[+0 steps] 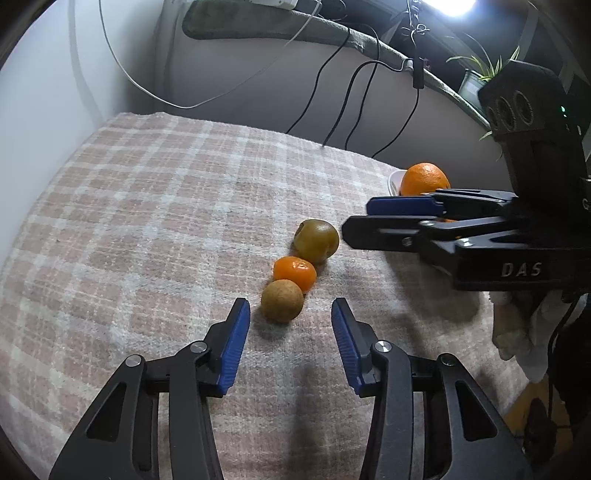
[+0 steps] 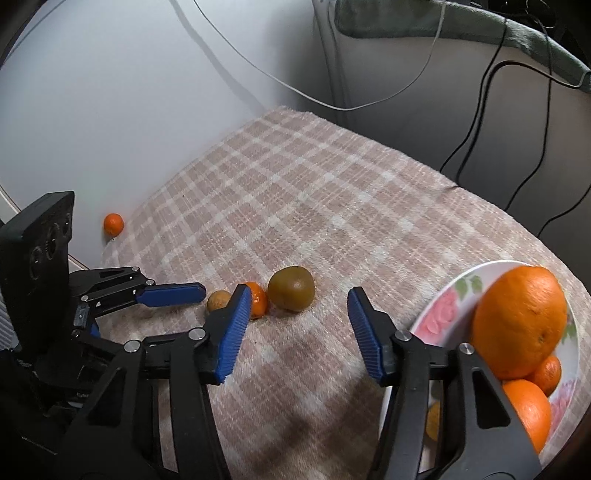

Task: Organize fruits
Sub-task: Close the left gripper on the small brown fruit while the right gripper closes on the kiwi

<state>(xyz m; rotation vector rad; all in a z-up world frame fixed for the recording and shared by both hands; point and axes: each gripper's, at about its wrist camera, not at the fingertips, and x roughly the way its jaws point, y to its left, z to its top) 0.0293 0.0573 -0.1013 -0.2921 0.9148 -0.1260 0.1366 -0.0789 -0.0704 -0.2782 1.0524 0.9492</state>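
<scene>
Fruits [image 1: 294,273] mid-frame touch in a row; left gripper [image 1: 290,317] and right gripper [image 2: 299,306] both gape empty; nudging one could roll its neighbours.

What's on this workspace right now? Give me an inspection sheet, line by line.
Surface: checked pink cloth over the table.
Job's things: brown round fruit, small orange and green-brown fruit in a row, touching; large orange and smaller oranges on the floral plate; stray small orange beyond the cloth's far edge.
Clutter: nothing seen.
Grippers: left gripper open just short of the brown fruit; right gripper open, empty.
Cables: black cables and a white cable hang behind the table.
Surroundings: pale wall, potted plant, bright lamp.
</scene>
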